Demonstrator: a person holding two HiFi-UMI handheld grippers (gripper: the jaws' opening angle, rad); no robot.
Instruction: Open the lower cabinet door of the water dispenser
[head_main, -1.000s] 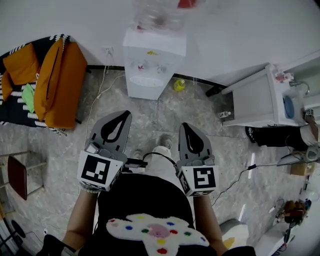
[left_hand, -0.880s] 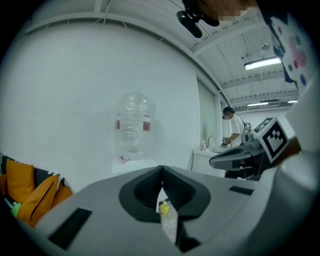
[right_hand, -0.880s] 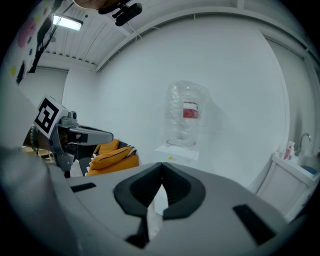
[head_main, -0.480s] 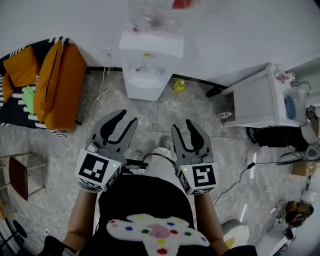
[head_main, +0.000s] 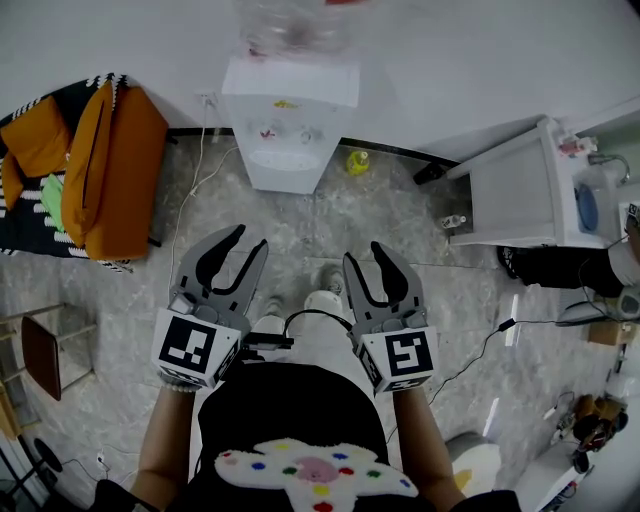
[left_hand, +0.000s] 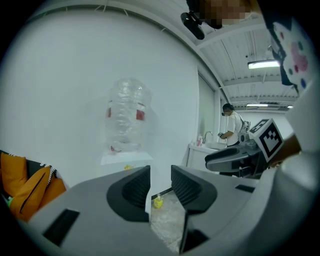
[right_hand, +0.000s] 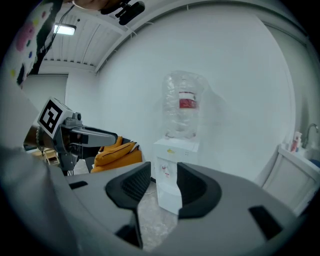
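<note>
White plastic all over, the water dispenser stands against the wall across the marble floor, well apart from me. Its lower cabinet door looks shut, and I can make out no handle from here. My left tool and right tool have both just been opening. Each now gapes with nothing between its jaws, held out in front of my waist. The whole approach lies ahead, I reckon. A black cable trails over the floor to my right and could catch a shoe. The clear bottle on top looks empty, so the unit may be light, and a hard tug on the door could drag or rock it. A small yellow bottle just beside its base could get knocked over.
</note>
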